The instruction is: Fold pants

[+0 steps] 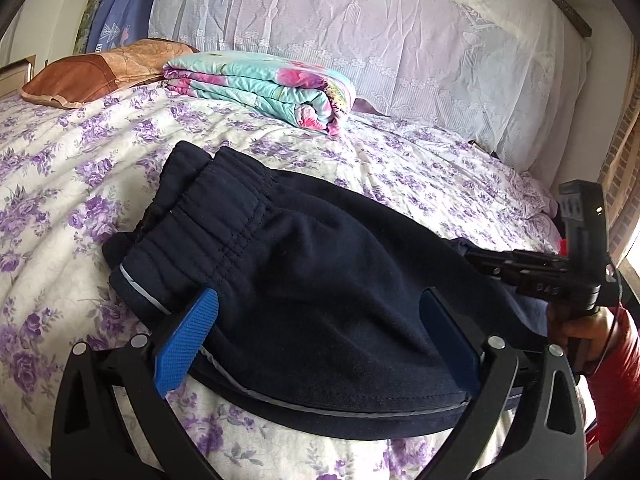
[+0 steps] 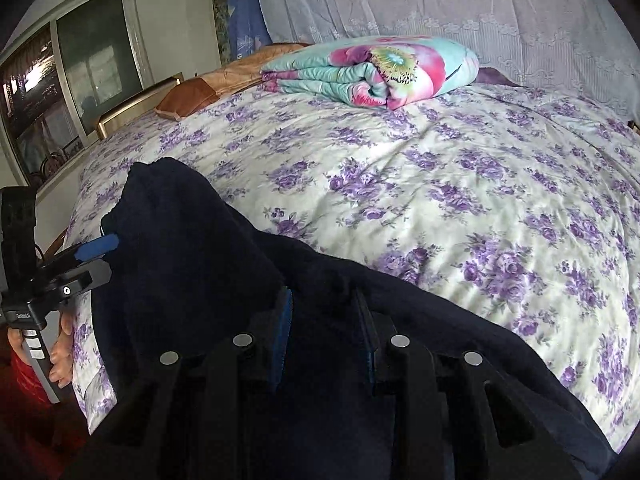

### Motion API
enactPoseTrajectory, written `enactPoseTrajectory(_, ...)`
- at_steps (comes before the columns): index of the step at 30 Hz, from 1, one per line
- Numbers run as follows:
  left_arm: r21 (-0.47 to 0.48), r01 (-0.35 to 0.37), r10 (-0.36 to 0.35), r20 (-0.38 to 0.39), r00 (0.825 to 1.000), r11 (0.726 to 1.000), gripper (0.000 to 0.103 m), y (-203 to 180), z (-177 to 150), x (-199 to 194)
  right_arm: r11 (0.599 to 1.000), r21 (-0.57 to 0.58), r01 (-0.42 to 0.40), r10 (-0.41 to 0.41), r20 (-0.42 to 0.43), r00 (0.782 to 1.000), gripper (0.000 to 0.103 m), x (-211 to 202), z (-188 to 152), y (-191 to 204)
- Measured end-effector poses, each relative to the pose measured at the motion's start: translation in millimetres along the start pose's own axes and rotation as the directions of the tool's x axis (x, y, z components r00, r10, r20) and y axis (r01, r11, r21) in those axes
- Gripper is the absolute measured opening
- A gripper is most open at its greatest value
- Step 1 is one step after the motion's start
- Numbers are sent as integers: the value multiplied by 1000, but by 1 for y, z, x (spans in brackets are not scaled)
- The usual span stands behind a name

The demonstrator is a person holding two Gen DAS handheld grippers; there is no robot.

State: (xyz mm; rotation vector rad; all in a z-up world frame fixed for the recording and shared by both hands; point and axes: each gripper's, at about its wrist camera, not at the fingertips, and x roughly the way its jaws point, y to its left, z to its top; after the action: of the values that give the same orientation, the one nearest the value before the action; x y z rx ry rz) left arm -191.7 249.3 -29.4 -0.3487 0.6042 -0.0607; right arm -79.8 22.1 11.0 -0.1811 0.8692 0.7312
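I have the dark navy pants [image 1: 304, 280] lying on the flowered bedspread [image 1: 60, 184], filling the lower middle of the left view, the elastic waistband [image 1: 208, 216] bunched toward the upper left of the heap. My left gripper [image 1: 320, 344] sits at the near edge of the cloth with its blue pads [image 1: 188, 344] spread wide on either side of the fabric, pinching nothing. In the right view my right gripper [image 2: 326, 344] has its pads drawn in close around a fold of the pants, so I judge it clamped on the cloth, though the fabric hides the contact itself.

It looks to me like a fold in progress: the pants are already doubled into a thick bundle, not yet neat. Next I would have the left gripper close on the near hem, then carry both ends across together, keeping the layers aligned. The folded quilt [image 1: 264, 88] and brown pillow [image 1: 88, 76] lie well apart at the upper left.
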Motion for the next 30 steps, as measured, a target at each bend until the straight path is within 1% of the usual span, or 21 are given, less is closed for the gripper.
enactPoseTrajectory(2,-11,15,-14,6,1000,1000,98,1,0,-1,1000,-15,0,-1,-33,999,32,6,-4,3)
enactPoseTrajectory(6,-30,38,-38,15,999,999,98,5,-1,-2,996,-73,43,-47,-49,998,32,12,-2,12)
enactPoseTrajectory(7,-32,44,-43,18,999,999,98,6,0,-2,996,-78,44,-48,-53,997,30,14,-2,12)
enactPoseTrajectory(9,-36,49,-48,19,999,998,98,6,-1,-2,993,-98,70,-74,-41,996,9,15,-1,14)
enactPoseTrajectory(11,-40,50,-49,19,999,998,98,7,-1,-2,988,-128,90,-90,9,996,6,5,5,13)
enactPoseTrajectory(12,-42,50,-50,18,999,998,98,7,-1,-2,986,-122,113,-108,51,993,5,-3,16,6)
enactPoseTrajectory(13,-43,48,-47,16,999,998,98,7,-1,-2,988,-92,128,-121,76,990,5,-7,29,-3)
enactPoseTrajectory(14,-42,43,-42,12,999,998,98,7,0,-1,988,-58,140,-135,91,987,0,-8,41,-14)
enactPoseTrajectory(15,-38,35,-34,7,999,999,98,5,-1,0,977,-40,209,-204,106,973,0,-4,52,-24)
enactPoseTrajectory(16,-29,25,-25,1,1000,999,98,4,0,1,965,-38,258,-253,103,962,0,5,58,-32)
enactPoseTrajectory(17,-20,12,-12,-4,1000,1000,98,2,0,2,966,-19,258,-257,56,965,0,21,60,-43)
enactPoseTrajectory(18,-12,2,-2,-7,1000,1000,98,1,-1,3,971,10,239,-239,0,971,0,37,57,-53)
enactPoseTrajectory(19,-3,-9,9,-11,1000,1000,98,-1,-1,3,973,36,229,-228,-40,973,0,51,50,-61)
enactPoseTrajectory(20,5,-16,16,-13,1000,1000,98,-2,-1,4,973,61,224,-222,-39,974,0,54,44,-66)
enactPoseTrajectory(21,10,-20,20,-15,1000,1000,98,-3,-1,4,975,83,205,-205,-10,979,0,47,41,-67)
enactPoseTrajectory(23,6,-19,19,-14,1000,1000,98,-2,-1,3,982,132,135,-149,99,984,0,12,41,-63)
enactPoseTrajectory(24,4,-19,19,-15,1000,1000,98,-2,-2,4,986,132,103,-121,132,984,3,-4,41,-58)
enactPoseTrajectory(25,4,-22,22,-14,1000,1000,98,-2,-2,4,990,115,78,-95,151,984,4,-17,40,-50)
enactPoseTrajectory(27,5,-28,28,-12,1000,1000,98,-3,-3,3,997,36,63,-67,134,989,4,-29,38,-27)
enactPoseTrajectory(29,2,-30,30,-11,1000,1000,98,-2,-3,3,999,-46,30,-27,71,997,4,-20,30,0)
enactPoseTrajectory(30,4,-33,33,-12,999,999,98,-3,-3,4,997,-75,20,-18,23,1000,5,-7,24,10)
